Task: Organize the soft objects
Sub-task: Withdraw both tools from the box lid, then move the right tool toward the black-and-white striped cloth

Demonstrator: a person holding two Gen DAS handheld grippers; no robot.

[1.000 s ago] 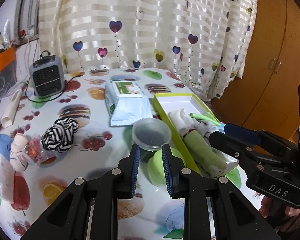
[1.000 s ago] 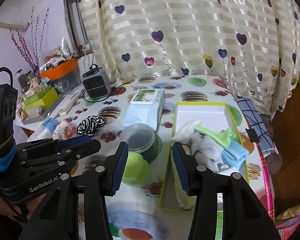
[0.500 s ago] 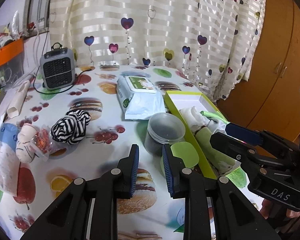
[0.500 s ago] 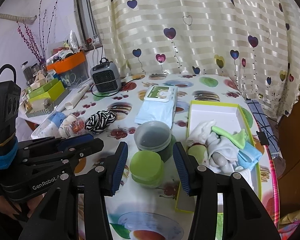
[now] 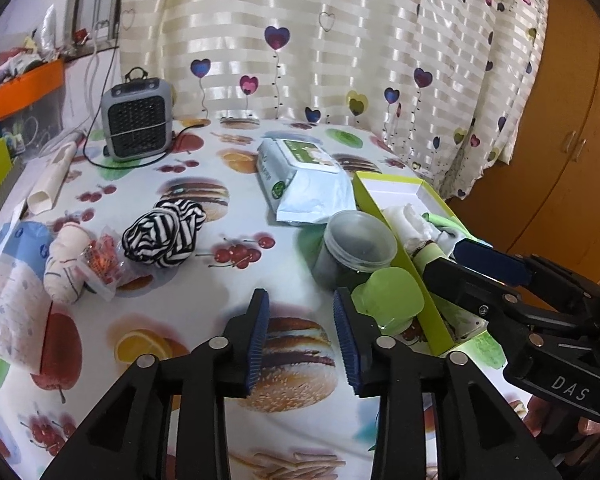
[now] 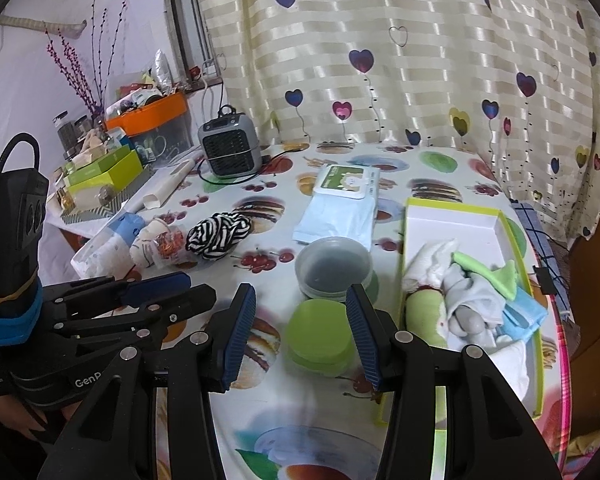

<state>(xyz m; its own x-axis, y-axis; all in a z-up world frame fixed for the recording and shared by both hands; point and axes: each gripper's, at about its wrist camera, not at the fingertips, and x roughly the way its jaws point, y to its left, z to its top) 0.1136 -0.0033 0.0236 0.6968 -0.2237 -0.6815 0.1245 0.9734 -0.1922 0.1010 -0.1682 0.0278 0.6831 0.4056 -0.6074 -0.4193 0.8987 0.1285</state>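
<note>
A black-and-white striped cloth bundle lies left of centre on the fruit-print tablecloth. Beside it sit a white rolled sock and a crinkly red packet. A green-rimmed box on the right holds several rolled socks and cloths. My left gripper hovers over bare tablecloth, its jaws opening with nothing between them. My right gripper stands open above a green lid, not touching it.
A clear lidded tub and a wet-wipes pack sit mid-table. A grey fan heater with its cord stands at the back. Cluttered boxes line the left edge; a curtain hangs behind.
Both grippers have drawn back from the tub and green lid toward the near table edge. The left jaws have spread wider; the right jaws look unchanged.
</note>
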